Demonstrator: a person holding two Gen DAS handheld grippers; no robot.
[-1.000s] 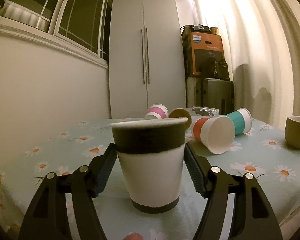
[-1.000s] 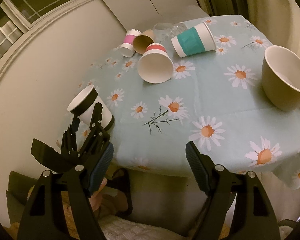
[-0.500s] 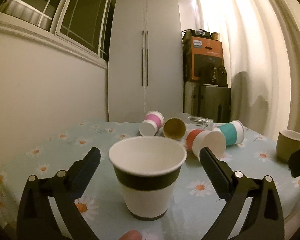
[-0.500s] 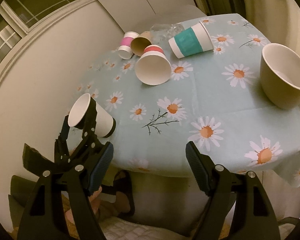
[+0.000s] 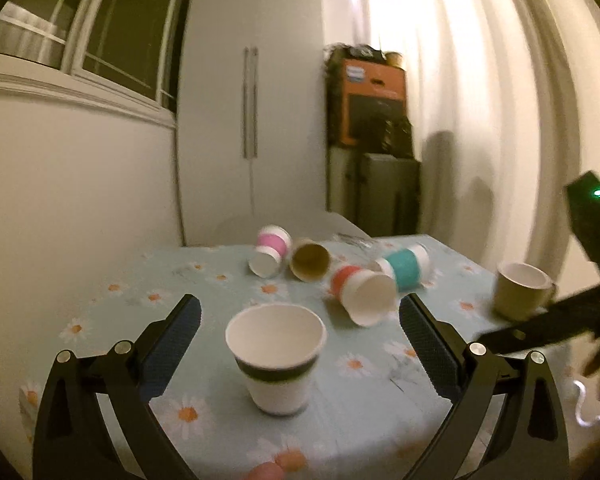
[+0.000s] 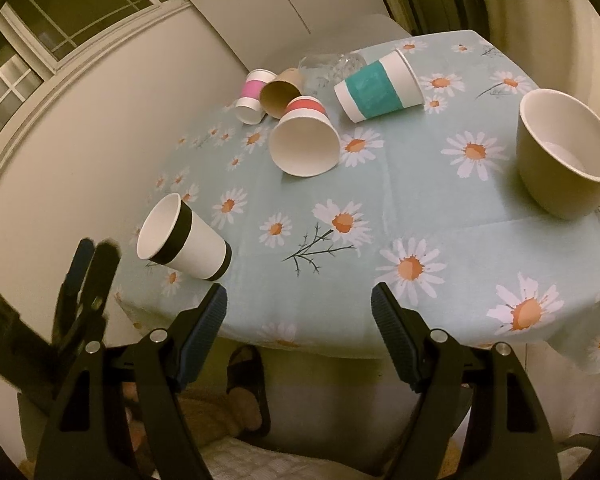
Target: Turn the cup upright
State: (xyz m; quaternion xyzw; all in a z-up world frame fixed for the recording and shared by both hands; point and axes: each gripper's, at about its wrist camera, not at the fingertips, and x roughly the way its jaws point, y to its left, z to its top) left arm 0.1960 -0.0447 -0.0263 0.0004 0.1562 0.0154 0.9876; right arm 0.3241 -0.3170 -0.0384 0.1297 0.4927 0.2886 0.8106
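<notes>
A white paper cup with a black band (image 5: 277, 364) stands upright near the table's front left corner; it also shows in the right wrist view (image 6: 182, 238). My left gripper (image 5: 298, 344) is open and empty, drawn back and above the cup, not touching it. My right gripper (image 6: 299, 332) is open and empty, hovering off the table's front edge. Several cups lie on their sides further back: a red-banded one (image 6: 305, 137), a teal-banded one (image 6: 376, 86), a pink-banded one (image 6: 253, 96) and a brown one (image 6: 281, 93).
An olive mug (image 6: 564, 160) stands upright at the right of the daisy tablecloth (image 6: 400, 200). A clear glass (image 6: 332, 65) lies behind the cups. A wall runs along the table's left side. A white cupboard (image 5: 252, 120) stands behind the table.
My left gripper opened, let go of the black-banded cup and pulled back and up from it. The cup stays upright. My right gripper barely moved.
</notes>
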